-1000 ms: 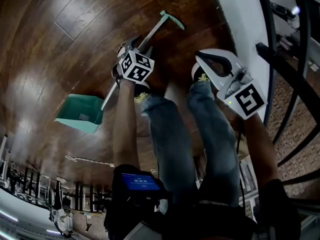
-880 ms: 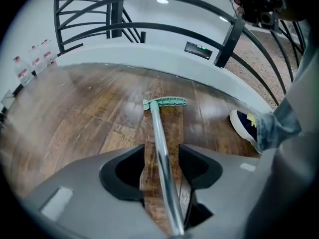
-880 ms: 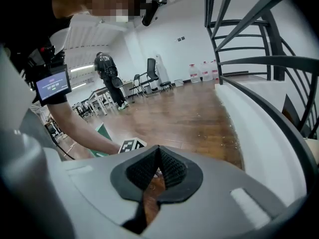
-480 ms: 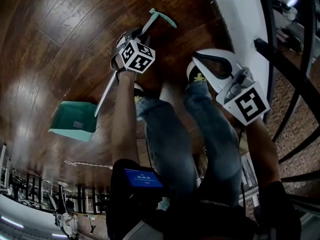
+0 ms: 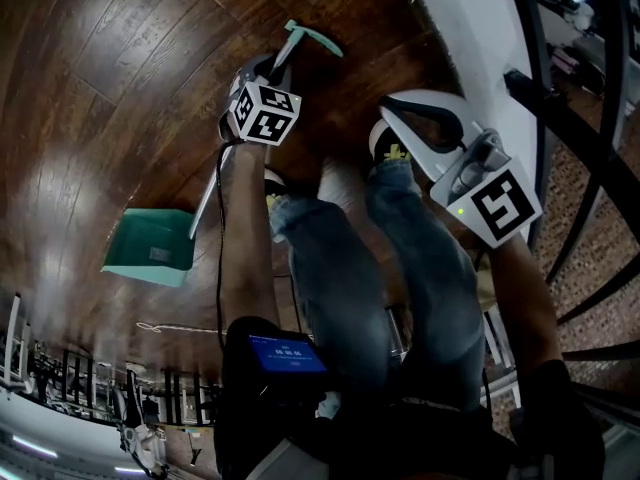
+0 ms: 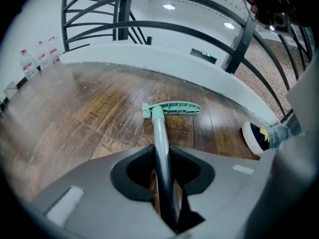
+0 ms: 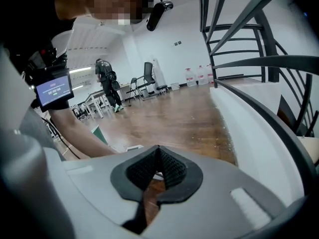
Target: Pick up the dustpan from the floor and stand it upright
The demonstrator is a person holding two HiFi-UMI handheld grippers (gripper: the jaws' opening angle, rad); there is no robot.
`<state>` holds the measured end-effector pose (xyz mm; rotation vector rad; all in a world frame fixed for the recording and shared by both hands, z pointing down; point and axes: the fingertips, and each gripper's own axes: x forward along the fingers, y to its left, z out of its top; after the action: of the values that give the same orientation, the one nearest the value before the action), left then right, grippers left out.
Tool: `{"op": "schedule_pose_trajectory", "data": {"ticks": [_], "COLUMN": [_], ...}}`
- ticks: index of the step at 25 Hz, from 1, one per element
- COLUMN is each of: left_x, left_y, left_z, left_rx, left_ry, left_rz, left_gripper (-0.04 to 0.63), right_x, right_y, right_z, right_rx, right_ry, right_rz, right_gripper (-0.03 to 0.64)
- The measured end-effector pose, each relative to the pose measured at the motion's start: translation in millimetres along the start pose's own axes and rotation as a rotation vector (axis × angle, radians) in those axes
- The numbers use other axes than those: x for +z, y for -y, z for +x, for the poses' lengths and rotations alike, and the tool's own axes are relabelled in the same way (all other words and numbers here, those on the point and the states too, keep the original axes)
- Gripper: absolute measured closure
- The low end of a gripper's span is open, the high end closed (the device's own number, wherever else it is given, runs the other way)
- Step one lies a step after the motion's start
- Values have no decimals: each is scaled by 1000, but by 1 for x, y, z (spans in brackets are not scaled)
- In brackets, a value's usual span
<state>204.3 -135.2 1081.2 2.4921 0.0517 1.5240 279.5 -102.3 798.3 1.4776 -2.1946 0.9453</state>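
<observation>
A teal dustpan (image 5: pixel 150 248) lies flat on the dark wooden floor, its long grey handle (image 5: pixel 205 208) running up to a teal T-shaped grip (image 5: pixel 312 38). My left gripper (image 5: pixel 262 68) points steeply down over the upper part of that handle. In the left gripper view the handle (image 6: pixel 159 128) passes straight between the jaws of the left gripper (image 6: pixel 160 151), which are closing, their tips touching its sides; the T-grip (image 6: pixel 174 107) lies just beyond. My right gripper (image 5: pixel 392 118) hangs above the right shoe, shut and empty; in its own view the right gripper (image 7: pixel 158 153) shows its tips together.
My legs and two shoes (image 5: pixel 395 148) stand right beside the handle. A white curved plinth (image 5: pixel 470 38) with black stair railing (image 5: pixel 560 118) runs along the right. A thin cord (image 5: pixel 175 326) lies on the floor below the pan. Chairs and a person (image 7: pixel 107 81) are far off.
My left gripper slid up the picture along the handle towards the T-grip and sank closer to it. The right gripper stayed where it was.
</observation>
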Motion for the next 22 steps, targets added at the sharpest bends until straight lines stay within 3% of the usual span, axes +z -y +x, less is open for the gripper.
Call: {"op": "schedule_pose_trajectory", "data": {"ticks": [5, 8, 11, 16, 19, 22], "left_x": [36, 63, 86, 134, 130, 102], "left_y": [1, 0, 1, 18, 30, 42], "left_z": [-70, -140, -228, -361, -425, -474], "left_rx": [70, 107, 144, 213, 288, 365], "left_ry": [108, 217, 315, 559, 672, 748], "left_rz": [0, -36, -58, -84, -99, -136], "left_gripper": [491, 492, 492, 492, 492, 492], "right_x": [43, 100, 165, 272, 315, 327], "right_y": [-15, -49, -99, -169, -219, -275], "right_z": [-9, -20, -37, -80, -100, -107], "right_rx": [15, 45, 103, 211, 292, 366], "right_ry": [89, 176, 202, 261, 336, 347], "right_rz": [-1, -75, -129, -164, -186, -261], "right_gripper": [614, 614, 614, 614, 614, 614]}}
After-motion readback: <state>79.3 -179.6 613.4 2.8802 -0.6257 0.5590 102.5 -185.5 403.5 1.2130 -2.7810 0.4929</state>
